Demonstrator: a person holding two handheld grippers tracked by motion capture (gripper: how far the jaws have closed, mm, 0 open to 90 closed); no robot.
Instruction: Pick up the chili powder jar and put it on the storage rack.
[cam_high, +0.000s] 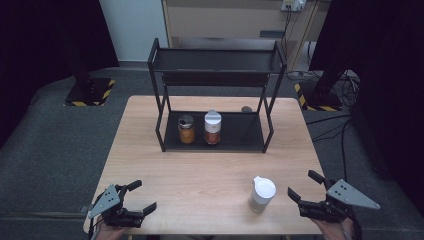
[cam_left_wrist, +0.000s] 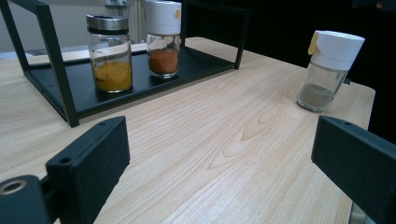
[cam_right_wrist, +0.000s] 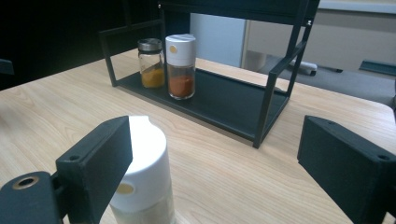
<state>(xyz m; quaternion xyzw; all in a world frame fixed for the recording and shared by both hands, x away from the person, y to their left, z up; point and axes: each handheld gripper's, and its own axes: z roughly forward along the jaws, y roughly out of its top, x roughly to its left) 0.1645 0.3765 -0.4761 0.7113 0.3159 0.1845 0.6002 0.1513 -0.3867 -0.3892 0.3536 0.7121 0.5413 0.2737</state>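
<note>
A clear glass shaker jar with a white flip-top cap (cam_high: 262, 194), holding grey powder, stands upright near the desk's (cam_high: 200, 170) front edge, toward its right corner. The right tool (cam_high: 307, 187) sits just beside it, jaws wide open, holding nothing. The left tool (cam_high: 141, 196), also open and empty, rests at the front left corner. A black metal two-tier rack (cam_high: 215, 135) at the back edge holds two spice jars.

high: above table (cam_high: 210, 175) | tool views: low, share rack (cam_high: 215, 100)
</note>
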